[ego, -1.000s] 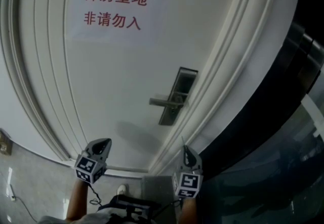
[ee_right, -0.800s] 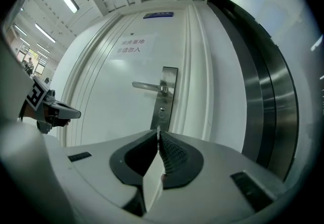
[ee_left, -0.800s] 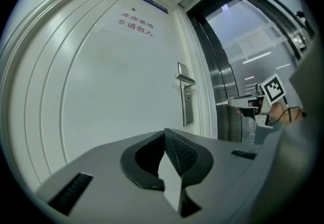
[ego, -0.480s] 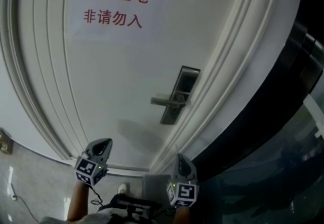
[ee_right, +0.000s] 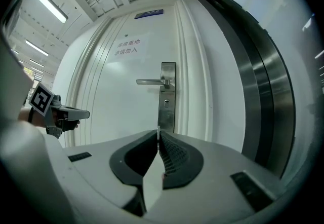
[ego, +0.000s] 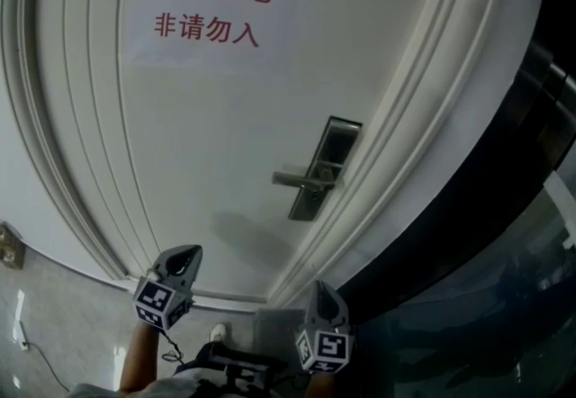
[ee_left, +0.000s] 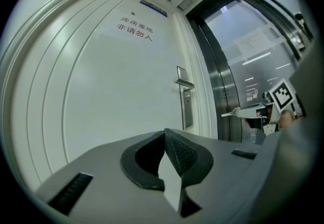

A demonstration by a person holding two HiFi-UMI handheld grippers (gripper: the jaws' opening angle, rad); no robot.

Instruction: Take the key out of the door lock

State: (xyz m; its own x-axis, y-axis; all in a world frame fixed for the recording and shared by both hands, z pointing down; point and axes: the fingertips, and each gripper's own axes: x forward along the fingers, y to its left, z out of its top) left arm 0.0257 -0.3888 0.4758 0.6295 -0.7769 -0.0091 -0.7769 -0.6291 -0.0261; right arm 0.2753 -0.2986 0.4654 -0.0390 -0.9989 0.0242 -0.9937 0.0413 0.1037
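Note:
A white door carries a steel lock plate with a lever handle. In the right gripper view the lock plate stands straight ahead, with a small keyhole spot under the handle; a key there is too small to make out. My right gripper is shut and empty, well short of the door. My left gripper is also shut on nothing, and from it the lock plate is off to the right. Both grippers, left and right, hang low in the head view.
A paper sign with red characters is stuck on the upper door. To the right of the white door frame runs a dark metal and glass partition. A grey tiled floor lies below.
My right gripper has dropped lower and drawn back slightly left, away from the lock. The left gripper has stayed in place. The head view has shifted a little.

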